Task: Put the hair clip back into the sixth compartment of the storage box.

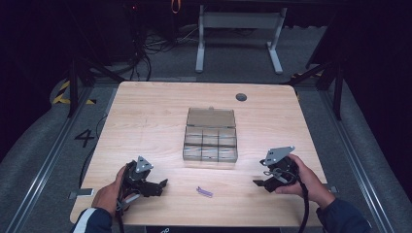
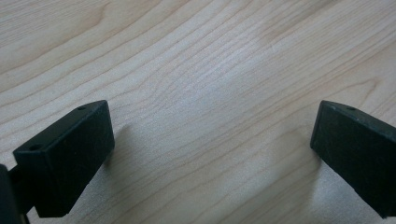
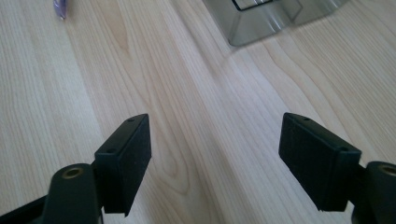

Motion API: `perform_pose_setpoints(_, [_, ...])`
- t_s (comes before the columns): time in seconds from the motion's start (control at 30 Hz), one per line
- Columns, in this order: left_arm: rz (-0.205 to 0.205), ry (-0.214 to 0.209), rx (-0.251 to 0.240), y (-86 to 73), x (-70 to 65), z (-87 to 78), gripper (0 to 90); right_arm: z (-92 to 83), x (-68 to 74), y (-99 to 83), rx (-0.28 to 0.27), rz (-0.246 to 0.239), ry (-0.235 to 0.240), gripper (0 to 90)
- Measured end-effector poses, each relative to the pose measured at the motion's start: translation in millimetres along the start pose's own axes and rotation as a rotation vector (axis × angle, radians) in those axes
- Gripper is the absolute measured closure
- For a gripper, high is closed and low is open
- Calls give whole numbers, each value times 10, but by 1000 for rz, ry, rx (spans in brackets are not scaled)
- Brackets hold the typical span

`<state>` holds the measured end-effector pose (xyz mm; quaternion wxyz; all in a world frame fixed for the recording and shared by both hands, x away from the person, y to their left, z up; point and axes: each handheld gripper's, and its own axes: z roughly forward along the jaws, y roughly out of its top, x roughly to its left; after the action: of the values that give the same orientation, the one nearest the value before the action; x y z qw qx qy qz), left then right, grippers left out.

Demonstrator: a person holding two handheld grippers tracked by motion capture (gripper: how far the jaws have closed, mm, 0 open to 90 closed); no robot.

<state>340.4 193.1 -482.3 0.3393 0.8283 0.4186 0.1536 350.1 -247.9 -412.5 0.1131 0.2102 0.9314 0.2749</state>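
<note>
Both my claws gape empty: left claw [image 1: 163, 185] resting, right claw [image 1: 257, 183] hovering. Next, I judge, reach the purple piece [image 1: 204, 191] for the open box [image 1: 211, 141].

Dim room — grey floor [image 1: 43, 141], white desk frame [image 1: 238, 34]

Compartment box [image 1: 210, 141] sits mid-table [image 1: 145, 121] — small strip [image 1: 204, 191] lies before it, nearer the person.

Purple piece [image 3: 60, 8] and clear box [image 3: 275, 18] — both cut off at the top edge.
</note>
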Motion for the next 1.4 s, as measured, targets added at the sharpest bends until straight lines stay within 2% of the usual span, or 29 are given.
perform_pose_setpoints(0.2, [-4,-2,1,-1,-3,0,1,97,101,187,9,-36,10,262])
perform_pose_setpoints(0.53, [-4,-2,1,-1,-2,0,0,301,338,484,39,-121,80,300])
perform_pose_setpoints(0.83, [0,0,0,0,0,0,0,426,471,656,51,-158,119,342])
perform_pose_setpoints(0.93, [-4,-2,1,-1,-2,0,1,458,503,696,58,-181,140,376])
perform_pose_setpoints(1.03, [-4,-2,1,-1,-3,0,0,511,546,739,62,-187,129,424])
perform_pose_setpoints(1.4, [0,0,0,0,0,0,0,677,692,917,84,-237,169,531])
